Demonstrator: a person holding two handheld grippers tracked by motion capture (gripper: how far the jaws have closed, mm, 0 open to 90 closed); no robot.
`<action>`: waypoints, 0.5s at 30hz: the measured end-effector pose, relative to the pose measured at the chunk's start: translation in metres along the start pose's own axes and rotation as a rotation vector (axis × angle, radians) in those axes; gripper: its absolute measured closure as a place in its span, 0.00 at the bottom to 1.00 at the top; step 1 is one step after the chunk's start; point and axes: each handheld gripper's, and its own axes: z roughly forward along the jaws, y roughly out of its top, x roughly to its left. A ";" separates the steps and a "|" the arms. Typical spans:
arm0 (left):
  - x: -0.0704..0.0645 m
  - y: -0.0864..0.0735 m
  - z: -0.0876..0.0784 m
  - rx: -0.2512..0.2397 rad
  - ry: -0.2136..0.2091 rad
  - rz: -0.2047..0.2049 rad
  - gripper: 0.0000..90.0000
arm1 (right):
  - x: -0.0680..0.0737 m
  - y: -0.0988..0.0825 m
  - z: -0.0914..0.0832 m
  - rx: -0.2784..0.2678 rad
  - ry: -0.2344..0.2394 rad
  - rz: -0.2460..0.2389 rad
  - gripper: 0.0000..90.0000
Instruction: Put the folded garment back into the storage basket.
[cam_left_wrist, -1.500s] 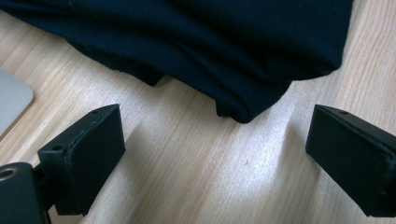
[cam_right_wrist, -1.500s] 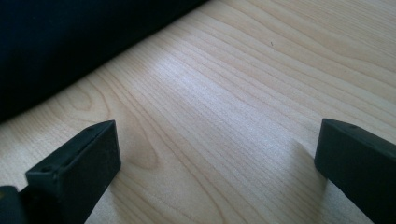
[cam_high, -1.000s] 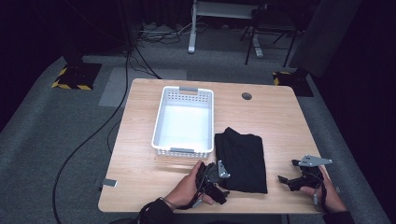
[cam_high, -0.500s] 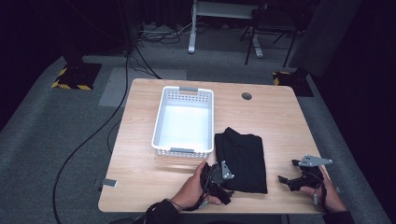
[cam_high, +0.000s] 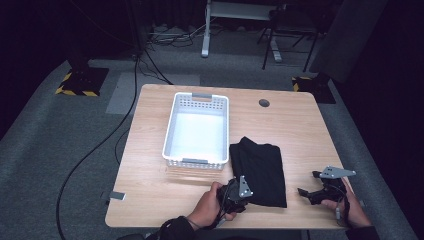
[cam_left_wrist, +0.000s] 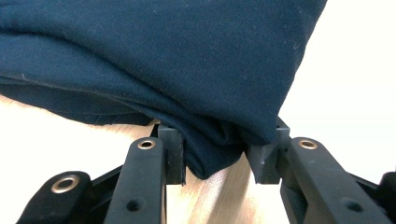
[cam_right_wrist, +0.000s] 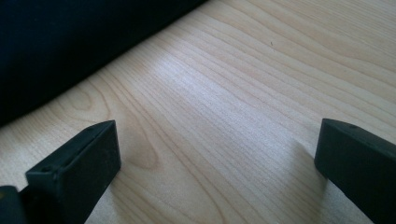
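A folded black cloth (cam_high: 260, 167) lies on the wooden table (cam_high: 300, 120), just right of a white basket (cam_high: 170, 132). My left gripper (cam_high: 239, 191) is at the cloth's near left corner. Its jaws have just been closing, and in the left gripper view the pads (cam_left_wrist: 170, 151) press on a bunched fold of the dark cloth (cam_left_wrist: 163, 56), so the left gripper (cam_left_wrist: 217, 156) is shut on it. My right gripper (cam_high: 307, 183) rests low over the table to the right of the cloth. The right gripper (cam_right_wrist: 219, 140) is open, with bare wood (cam_right_wrist: 243, 79) between its fingers and the cloth's edge (cam_right_wrist: 56, 42) beyond.
The white slatted basket has nothing in it and stands at the table's left middle. A round cable hole (cam_high: 264, 103) sits near the far edge. Bare tabletop lies to the right and behind the cloth. Cables (cam_high: 100, 145) run over the grey floor on the left.
The left hand has edged right onto the cloth's near corner and its jaws have closed on the fold. The right hand and the cloth's body have not moved.
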 end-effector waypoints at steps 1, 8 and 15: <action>0.001 0.000 0.000 0.006 -0.008 0.000 0.70 | 0.000 0.000 0.000 0.000 0.000 0.000 0.00; 0.003 0.000 0.000 0.006 -0.020 0.006 0.70 | 0.000 0.001 0.000 0.012 -0.003 0.002 0.00; 0.003 0.000 0.000 0.002 -0.020 0.002 0.70 | 0.002 0.006 -0.001 0.049 -0.036 0.003 0.01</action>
